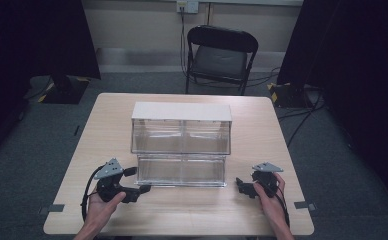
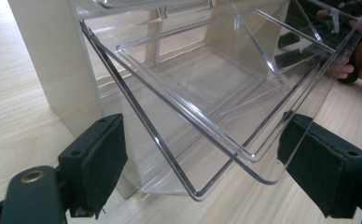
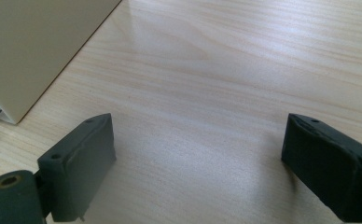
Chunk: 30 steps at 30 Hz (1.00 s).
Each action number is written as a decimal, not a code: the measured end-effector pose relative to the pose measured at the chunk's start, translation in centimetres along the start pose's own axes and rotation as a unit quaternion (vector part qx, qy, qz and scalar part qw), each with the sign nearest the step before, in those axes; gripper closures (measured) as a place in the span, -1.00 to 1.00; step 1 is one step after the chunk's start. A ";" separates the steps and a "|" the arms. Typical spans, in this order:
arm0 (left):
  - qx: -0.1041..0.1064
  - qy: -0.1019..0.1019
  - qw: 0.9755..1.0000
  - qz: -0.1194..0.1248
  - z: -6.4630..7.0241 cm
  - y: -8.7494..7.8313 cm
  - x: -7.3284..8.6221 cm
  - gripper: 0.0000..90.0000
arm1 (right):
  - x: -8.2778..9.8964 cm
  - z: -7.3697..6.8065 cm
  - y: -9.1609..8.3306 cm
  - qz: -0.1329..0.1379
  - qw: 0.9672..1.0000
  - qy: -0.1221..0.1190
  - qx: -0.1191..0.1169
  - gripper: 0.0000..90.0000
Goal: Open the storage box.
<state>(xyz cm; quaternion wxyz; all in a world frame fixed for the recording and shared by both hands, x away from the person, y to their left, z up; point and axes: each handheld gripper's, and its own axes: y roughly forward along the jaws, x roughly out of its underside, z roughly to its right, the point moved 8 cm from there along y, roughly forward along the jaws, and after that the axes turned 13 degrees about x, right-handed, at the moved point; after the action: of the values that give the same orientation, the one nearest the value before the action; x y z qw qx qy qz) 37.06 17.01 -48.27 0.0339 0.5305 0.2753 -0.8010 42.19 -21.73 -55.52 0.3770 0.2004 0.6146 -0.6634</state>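
Clear acrylic drawer (image 1: 181,170), the lower one of a two-tier organiser (image 1: 181,127), stands pulled out toward the person at the near middle of the table (image 1: 192,215). In the left gripper view the drawer (image 2: 202,107) tilts forward and down, its front lip between that gripper's two black jaws, and it looks empty. It should be light, rigid and brittle, with smooth, slick walls; a hard pinch or a knock against the table could crack or scuff it, and polished plastic may slip from the pads under a sideways pull. The best hold is probably the thickened front rim or a front corner, where two walls meet and stiffen each other, pulling or pushing straight along the drawer's run so it does not bind in the white-topped housing.

The left gripper (image 1: 139,190) sits just at the drawer's left front corner, jaws apart with the lip between them; the pads do not appear to press on it. The right gripper (image 1: 242,185) rests near the drawer's right end, apart from it, jaws spread wide over bare wood with nothing between them, as the right gripper view shows (image 3: 198,154). Beyond the table stands a black folding chair (image 1: 221,55).
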 end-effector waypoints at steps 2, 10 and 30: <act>0.000 0.002 1.000 0.000 0.0 0.0 0.0 -0.65 | 0.0 0.0 0.0 0.000 1.000 0.000 0.000 -0.80; 0.001 -0.001 1.000 0.008 0.1 -0.1 -0.3 -0.66 | 0.0 0.0 0.0 0.000 1.000 0.000 0.000 -0.80; -0.009 0.002 1.000 0.016 0.3 0.1 -0.7 -0.66 | 0.0 0.0 0.0 0.000 1.000 0.000 0.000 -0.80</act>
<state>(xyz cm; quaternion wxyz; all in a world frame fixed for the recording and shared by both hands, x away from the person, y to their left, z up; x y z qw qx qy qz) 37.11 16.62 -47.58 0.0506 0.5364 0.2741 -0.7966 42.18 -21.73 -55.52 0.3768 0.2003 0.6146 -0.6634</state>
